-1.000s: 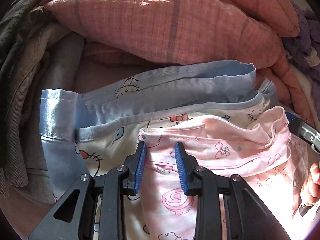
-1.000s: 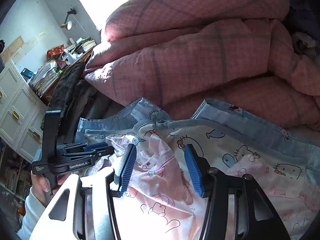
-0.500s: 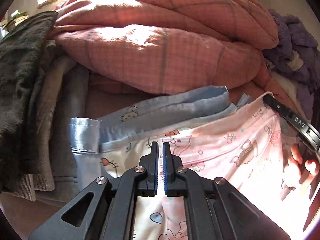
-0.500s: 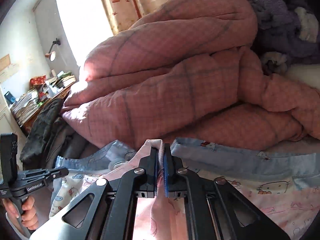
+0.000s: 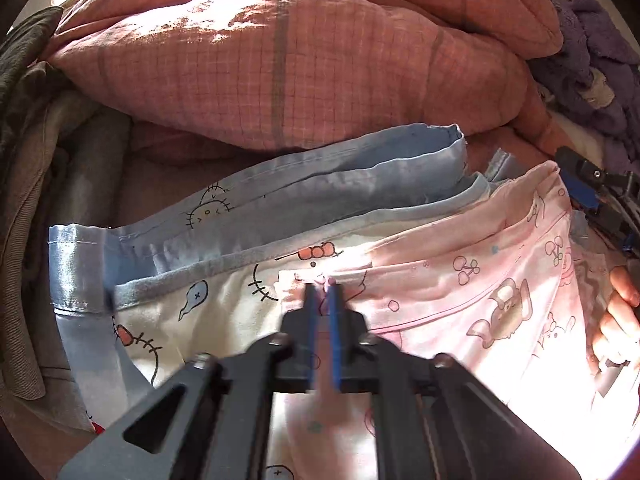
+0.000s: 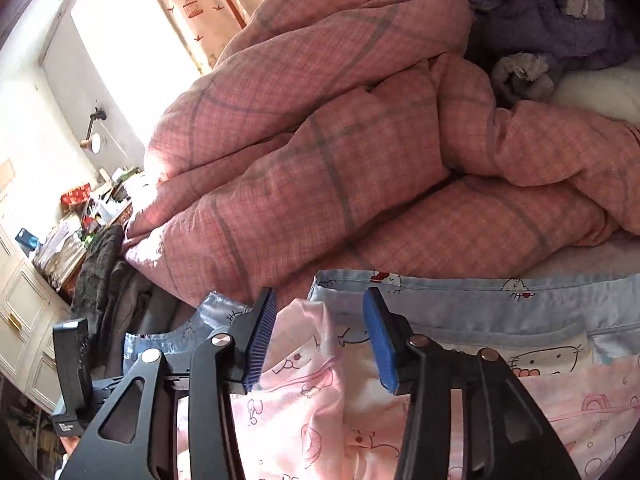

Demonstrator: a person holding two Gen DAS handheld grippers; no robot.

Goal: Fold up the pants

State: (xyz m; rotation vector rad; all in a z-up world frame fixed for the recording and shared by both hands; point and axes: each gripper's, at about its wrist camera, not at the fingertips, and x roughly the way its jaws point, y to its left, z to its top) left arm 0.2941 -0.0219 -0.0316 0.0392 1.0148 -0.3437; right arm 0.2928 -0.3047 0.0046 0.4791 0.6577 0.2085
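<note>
The pink pants (image 5: pixel 472 292) lie on a blue sheet (image 5: pixel 304 200) on the bed. The left gripper (image 5: pixel 323 308) pinches their edge. The right gripper (image 6: pixel 320 344) is opening, fingers clear of the cloth. One grip might let the fold slip.

Bed carries everything; its pink sheet (image 5: pixel 160 176) shows bare only in a strip. On it: bunched pink checked quilt (image 5: pixel 288 64) at the back, blue cat-print bedding (image 5: pixel 320 184) laid flat in front, pink printed pants (image 5: pixel 460 292) spread over that. Grey and dark clothes (image 5: pixel 36 168) heap at left edge, purple fleece (image 5: pixel 592 52) at right.
</note>
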